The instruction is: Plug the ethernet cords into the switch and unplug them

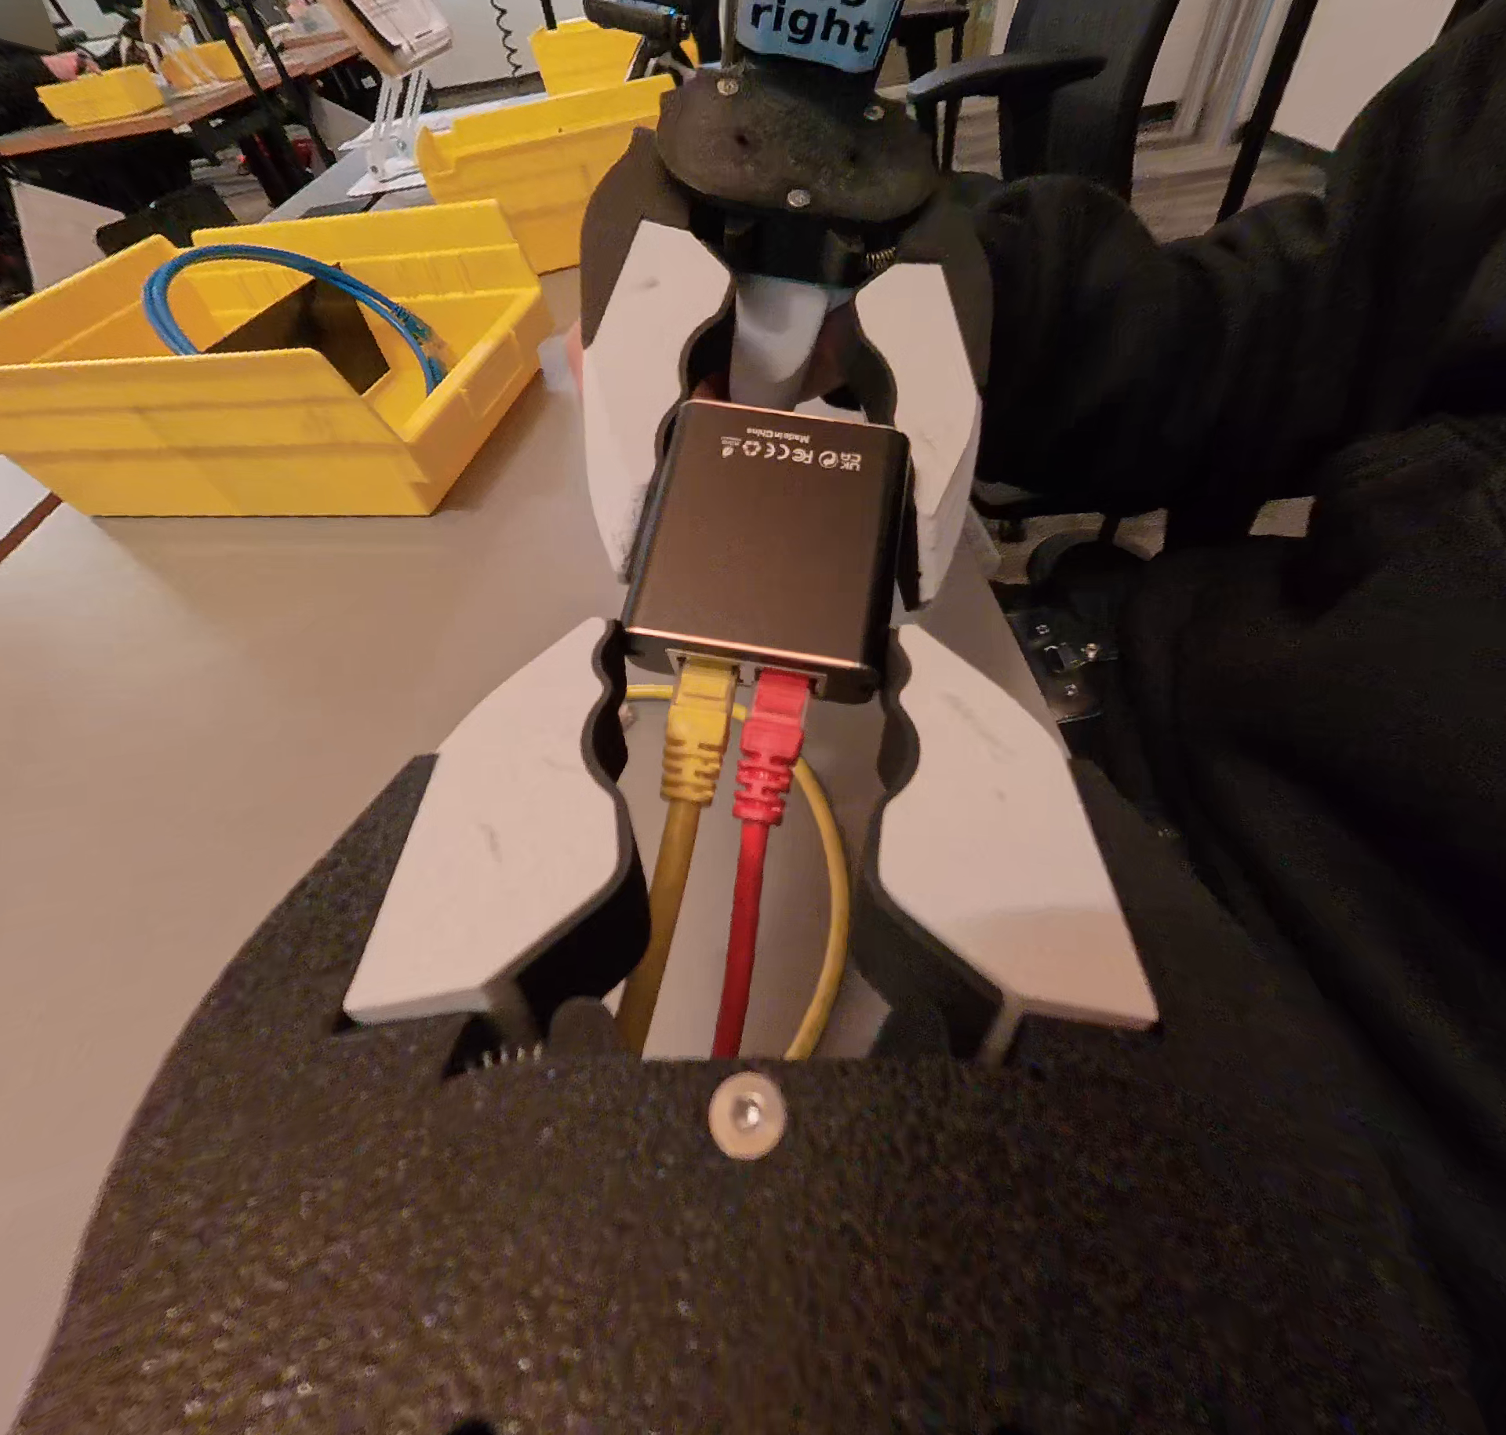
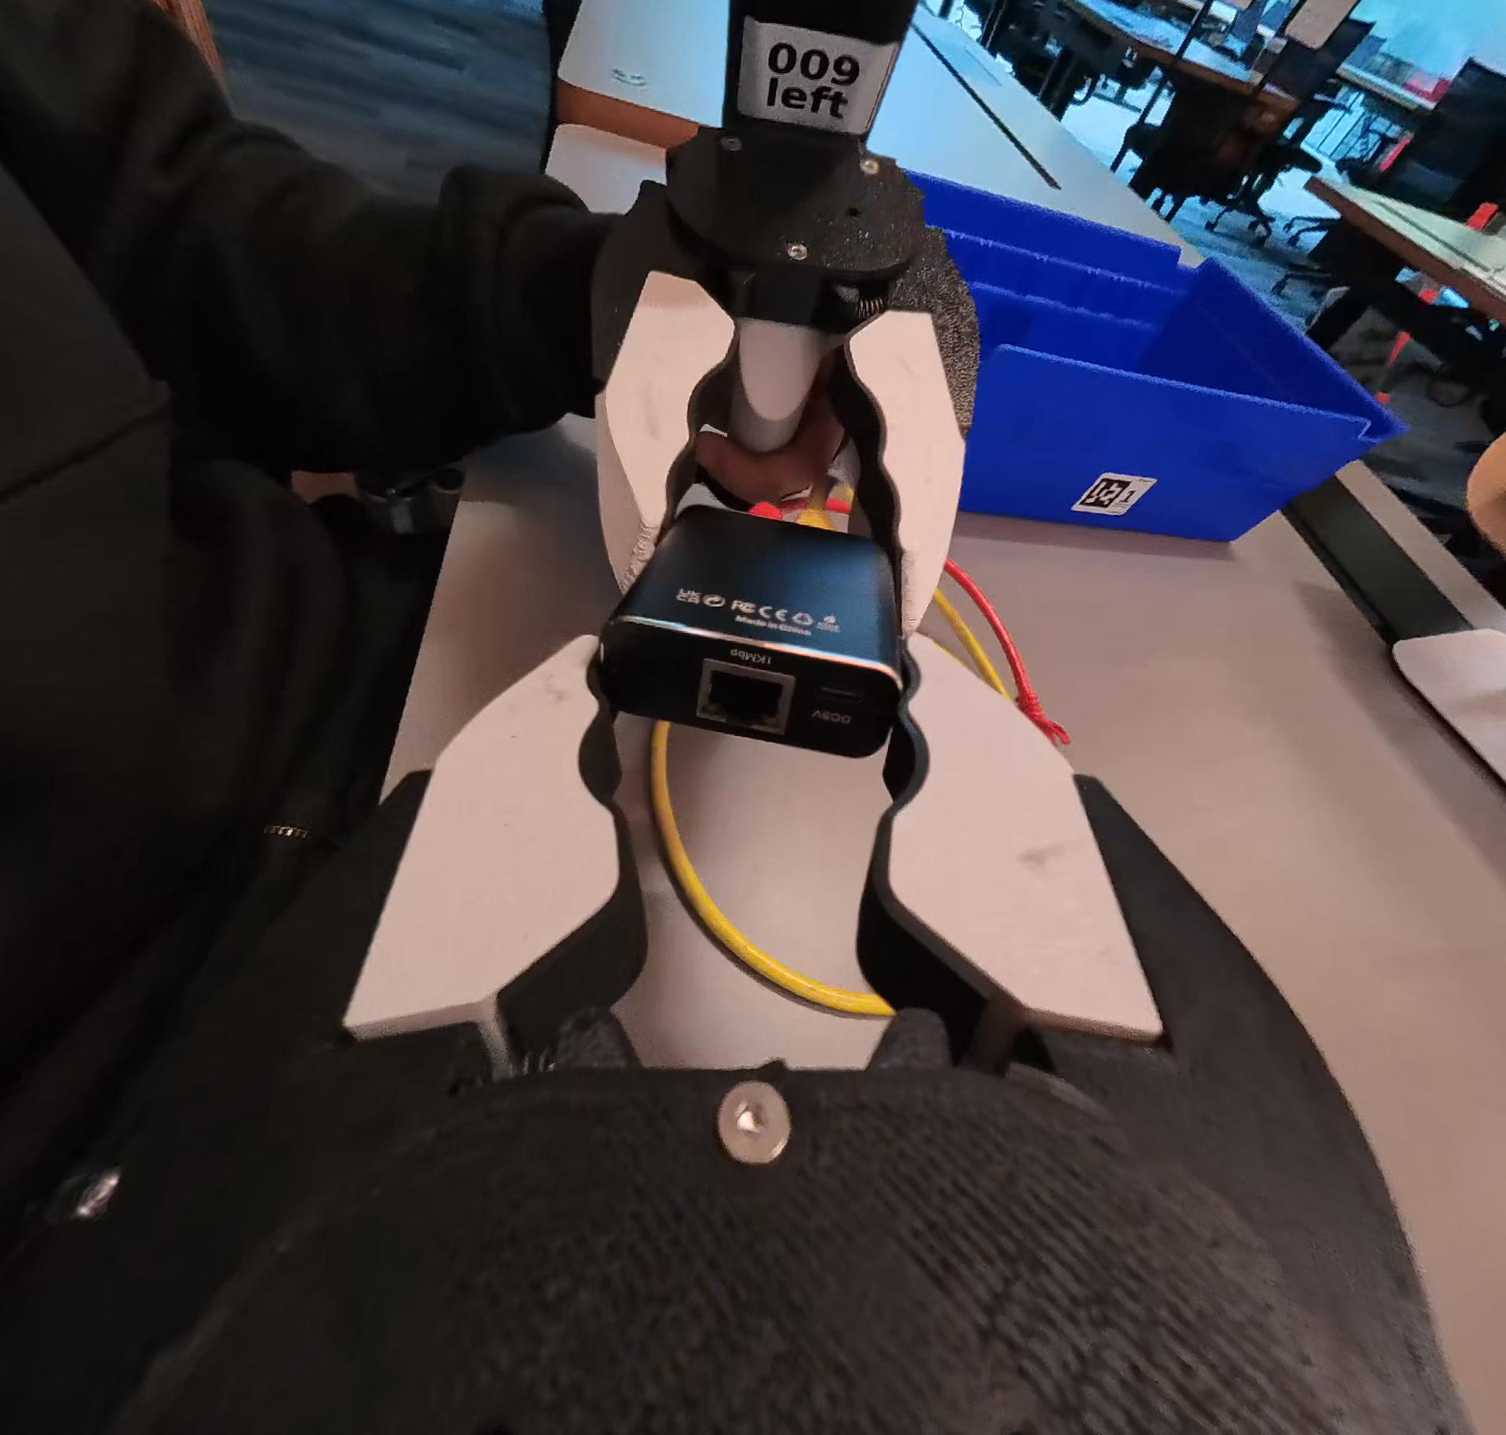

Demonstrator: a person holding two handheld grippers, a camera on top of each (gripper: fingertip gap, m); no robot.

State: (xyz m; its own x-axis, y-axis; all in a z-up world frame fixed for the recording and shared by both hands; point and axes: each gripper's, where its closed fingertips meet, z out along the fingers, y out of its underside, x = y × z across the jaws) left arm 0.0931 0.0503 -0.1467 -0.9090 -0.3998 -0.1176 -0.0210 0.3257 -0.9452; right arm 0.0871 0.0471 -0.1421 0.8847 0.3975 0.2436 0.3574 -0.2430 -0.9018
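Note:
A black switch (image 1: 766, 540) is held level above the grey table (image 1: 244, 662) between both grippers. My left gripper (image 1: 750, 646) grips the end that has a yellow plug (image 1: 697, 727) and a red plug (image 1: 770, 744) seated side by side in its ports. My right gripper (image 2: 750, 678) grips the opposite end of the switch (image 2: 758, 581), where a single port (image 2: 746, 699) is empty. The yellow cord (image 2: 693, 890) loops on the table below. The red cord (image 2: 1002, 646) trails to the right with its free end on the table.
Yellow bins (image 1: 244, 434) stand at the left, the nearest holding a blue cord (image 1: 269, 263). A blue bin (image 2: 1141, 418) stands on the other side. Black sleeves (image 1: 1222, 418) hold the grippers, and an office chair (image 1: 1059, 51) is behind.

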